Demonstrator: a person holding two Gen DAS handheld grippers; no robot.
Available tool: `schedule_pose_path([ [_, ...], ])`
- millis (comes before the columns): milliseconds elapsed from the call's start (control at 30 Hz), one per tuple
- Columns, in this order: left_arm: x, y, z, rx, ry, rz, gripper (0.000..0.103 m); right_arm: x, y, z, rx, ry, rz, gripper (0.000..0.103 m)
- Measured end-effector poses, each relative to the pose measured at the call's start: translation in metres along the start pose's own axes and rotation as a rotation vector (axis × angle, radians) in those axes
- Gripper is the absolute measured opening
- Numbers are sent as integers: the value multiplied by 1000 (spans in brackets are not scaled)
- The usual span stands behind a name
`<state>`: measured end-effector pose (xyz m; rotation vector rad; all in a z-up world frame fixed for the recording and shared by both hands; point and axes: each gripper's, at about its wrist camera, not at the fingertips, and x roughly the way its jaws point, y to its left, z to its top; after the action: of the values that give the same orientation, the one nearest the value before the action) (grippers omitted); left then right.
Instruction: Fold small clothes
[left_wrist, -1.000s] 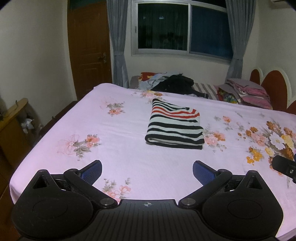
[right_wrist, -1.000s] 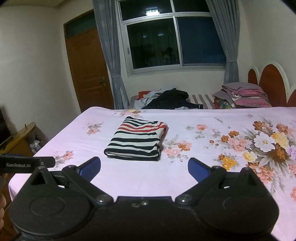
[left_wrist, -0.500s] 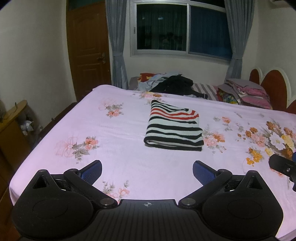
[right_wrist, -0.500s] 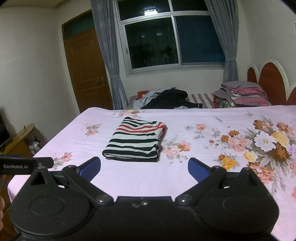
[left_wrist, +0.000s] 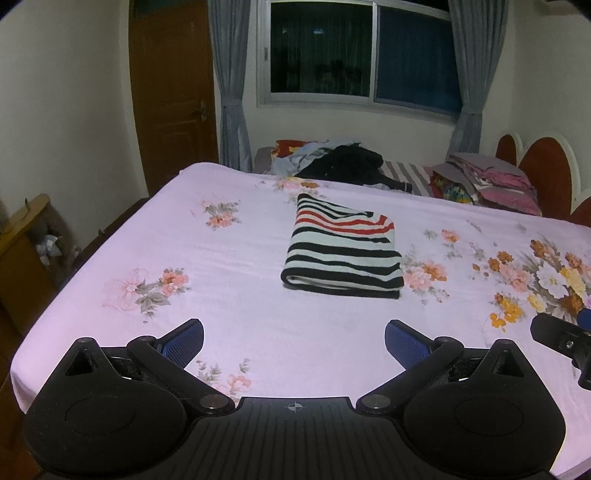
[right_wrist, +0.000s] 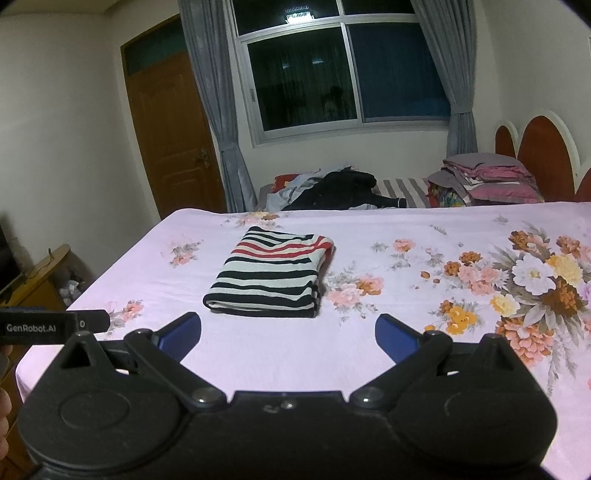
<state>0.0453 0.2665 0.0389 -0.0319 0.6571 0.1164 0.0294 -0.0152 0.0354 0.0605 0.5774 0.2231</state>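
A striped garment (left_wrist: 341, 254) in black, white and red lies folded into a neat rectangle on the pink floral bedsheet (left_wrist: 221, 295); it also shows in the right wrist view (right_wrist: 271, 275). My left gripper (left_wrist: 293, 338) is open and empty, held back from the garment above the bed's near edge. My right gripper (right_wrist: 288, 330) is open and empty, also short of the garment. The right gripper's body shows at the right edge of the left wrist view (left_wrist: 561, 338), and the left gripper's body at the left edge of the right wrist view (right_wrist: 51, 326).
A heap of unfolded clothes (left_wrist: 332, 160) lies at the bed's far side, with stacked pink bedding (left_wrist: 491, 181) near the headboard (left_wrist: 546, 162). A wooden cabinet (left_wrist: 22, 243) stands left of the bed. A door (left_wrist: 173, 96) and curtained window (left_wrist: 362, 55) are behind.
Both grippers have drifted slightly back and up from the bed, open and empty throughout. The folded garment has not moved.
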Motion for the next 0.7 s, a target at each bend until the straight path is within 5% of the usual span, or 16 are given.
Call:
schedule_pose_path([
  [700, 35, -12, 7, -6, 35, -51, 103, 21, -9, -2, 29, 21, -15, 101],
])
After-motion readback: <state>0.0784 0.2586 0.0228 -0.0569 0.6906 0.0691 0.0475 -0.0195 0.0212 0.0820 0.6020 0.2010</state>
